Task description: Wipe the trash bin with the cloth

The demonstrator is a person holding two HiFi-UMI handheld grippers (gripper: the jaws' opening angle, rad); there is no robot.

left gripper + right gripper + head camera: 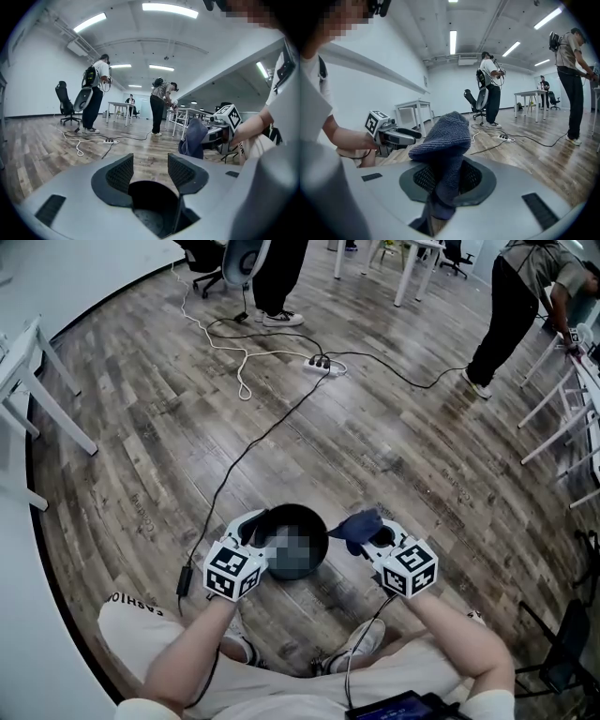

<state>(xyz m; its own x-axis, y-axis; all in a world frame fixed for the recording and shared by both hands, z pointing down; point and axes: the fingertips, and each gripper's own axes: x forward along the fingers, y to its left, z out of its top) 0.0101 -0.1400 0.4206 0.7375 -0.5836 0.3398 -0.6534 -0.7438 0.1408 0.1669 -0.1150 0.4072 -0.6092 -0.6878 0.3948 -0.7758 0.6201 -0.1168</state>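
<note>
Fingers (472,177) of the right gripper (447,177) are clenched on a dark blue ribbed cloth (440,140), which bunches above the pads and hangs down behind them. Left gripper (150,171): jaws apart, bare floor visible between the pads, nothing clamped. The round black plastic trash bin (298,511) is upright, mouth up, between the two grippers over the grey wood-plank floor (394,427); whether it rests on the floor cannot be told. The cloth sits just beside the bin's right rim, and the left gripper is at its left rim. Assessment: the bin lies left of the cloth, so the right gripper is the one placed to wipe, moving leftward onto rim or wall. Beyond lies a white power strip (322,364) with cables.
</note>
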